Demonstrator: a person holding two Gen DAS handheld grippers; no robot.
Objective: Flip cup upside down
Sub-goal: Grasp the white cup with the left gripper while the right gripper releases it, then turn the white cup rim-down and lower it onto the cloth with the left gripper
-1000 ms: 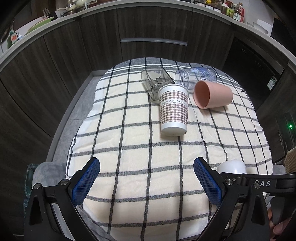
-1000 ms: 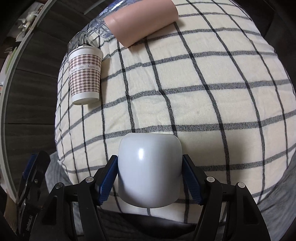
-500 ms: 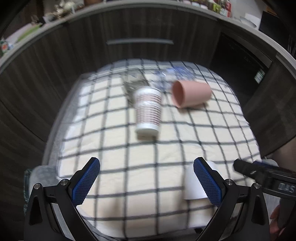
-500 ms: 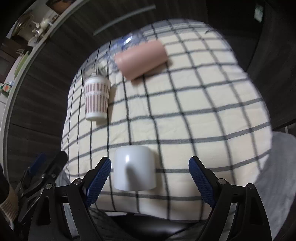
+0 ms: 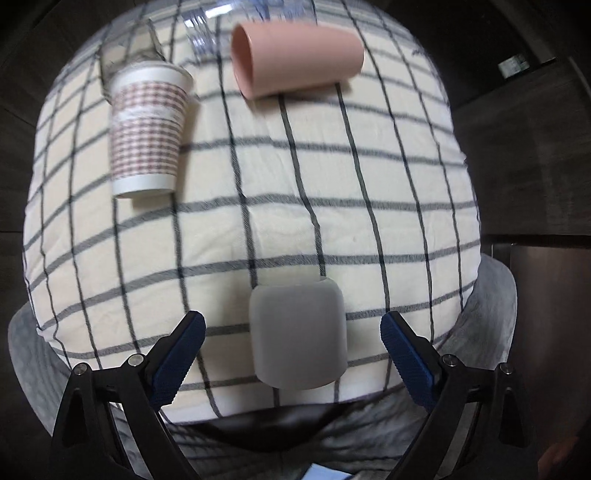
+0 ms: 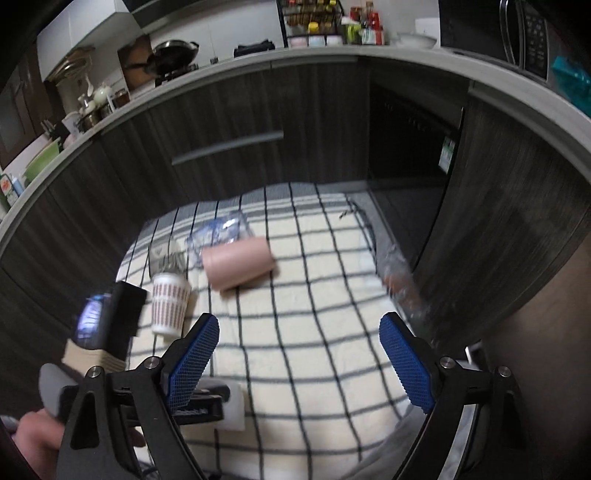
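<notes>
- Scene: low surface covered w/ a cream checked cloth [image 5: 280,236], dark kitchen cabinets behind. Two handheld claws, one per hand.
- Left gripper [image 5: 291,354]: blue pads spread wide apart, holding nothing. It straddles a white cup [image 5: 298,338] w/o touching it; gap visible on both sides.
- White cup sits near the cloth's front edge, a bit right of centre. Flat closed end faces up, so it reads as mouth-down; likely the task's cup, already flipped. Slight blur, so rim contact w/ cloth is a judgement.
- Right gripper [image 6: 299,360]: jaws also wide apart, empty, raised and aimed at the cabinets, well clear of the cups. Looks parked out of the way.
- In the right view the left claw shows at the lower left w/ the white cup [image 6: 232,406] just beside it.
- Toward the cloth's back-left corner: paper cup [image 5: 147,129] w/ houndstooth print, upright, wide mouth up.
- Behind it, at the back edge: pink cup [image 5: 295,61] on its side, mouth facing left.
- Clear glass items [image 5: 207,33] lie by the back edge, behind both cups; shapes hard to tell.
- Judgement: paper cup or pink cup may be next; left claw would need to back off first.
</notes>
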